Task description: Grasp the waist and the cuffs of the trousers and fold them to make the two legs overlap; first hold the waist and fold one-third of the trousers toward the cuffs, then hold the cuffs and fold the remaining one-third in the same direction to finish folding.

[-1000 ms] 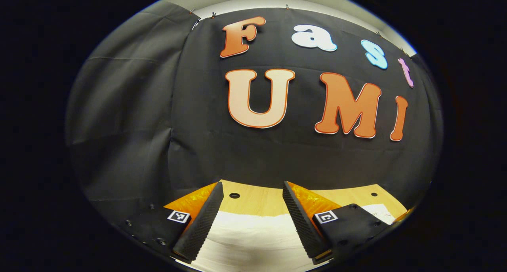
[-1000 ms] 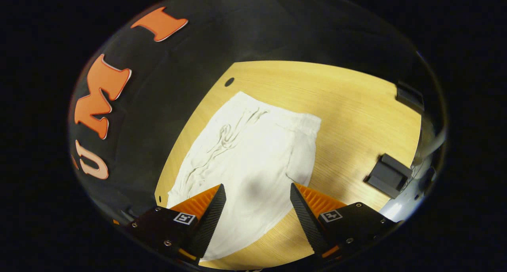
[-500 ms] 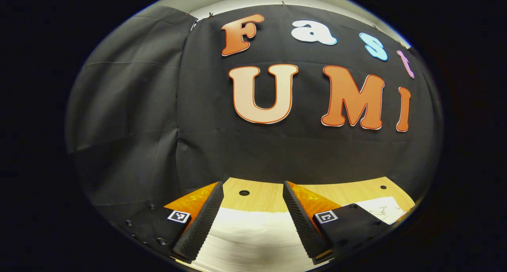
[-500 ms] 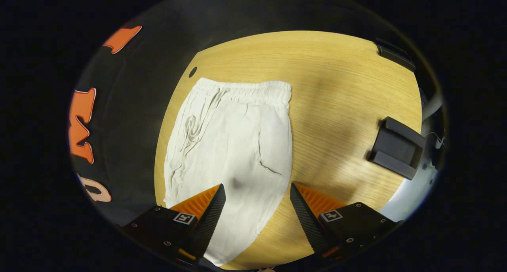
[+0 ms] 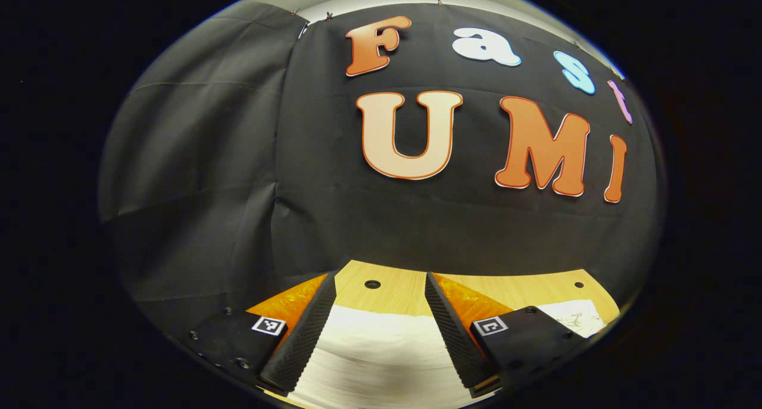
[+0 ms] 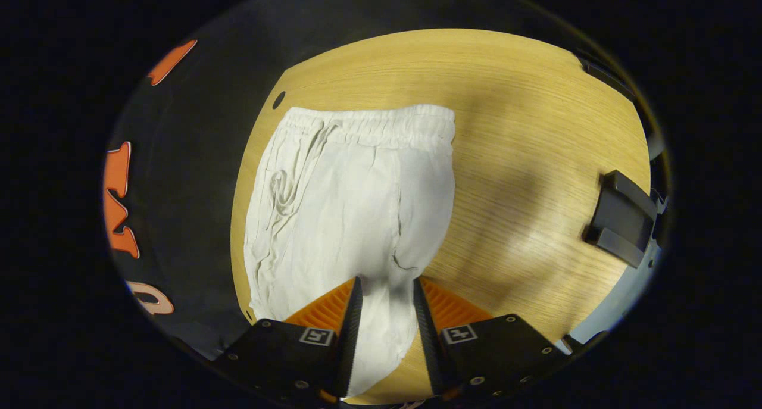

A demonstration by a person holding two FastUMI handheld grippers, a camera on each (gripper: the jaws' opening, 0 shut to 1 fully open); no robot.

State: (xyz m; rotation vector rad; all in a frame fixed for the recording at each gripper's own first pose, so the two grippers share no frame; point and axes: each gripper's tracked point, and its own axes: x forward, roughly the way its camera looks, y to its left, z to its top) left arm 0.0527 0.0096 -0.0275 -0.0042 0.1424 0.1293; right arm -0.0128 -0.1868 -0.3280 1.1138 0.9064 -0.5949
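Your right gripper (image 6: 384, 314) has its fingers narrowed around the trousers (image 6: 351, 206) on the desk (image 6: 536, 159), waist toward 12 o'clock; your left gripper (image 5: 378, 331) hangs spread. Lifting one-handed could drag the fabric askew.

The trousers (image 6: 351, 200) are white, with a crinkly gathered band at the far end, and they lie on a table (image 6: 524, 135) that is light yellow wood with thin lines running through it. A small dark round hole (image 6: 278, 99) sits in the table just past the trousers' far left corner, and a black block (image 6: 619, 225) sits far off to the right of the trousers. Each gripper body near the trousers has a little black-and-white square tag (image 6: 459, 334).
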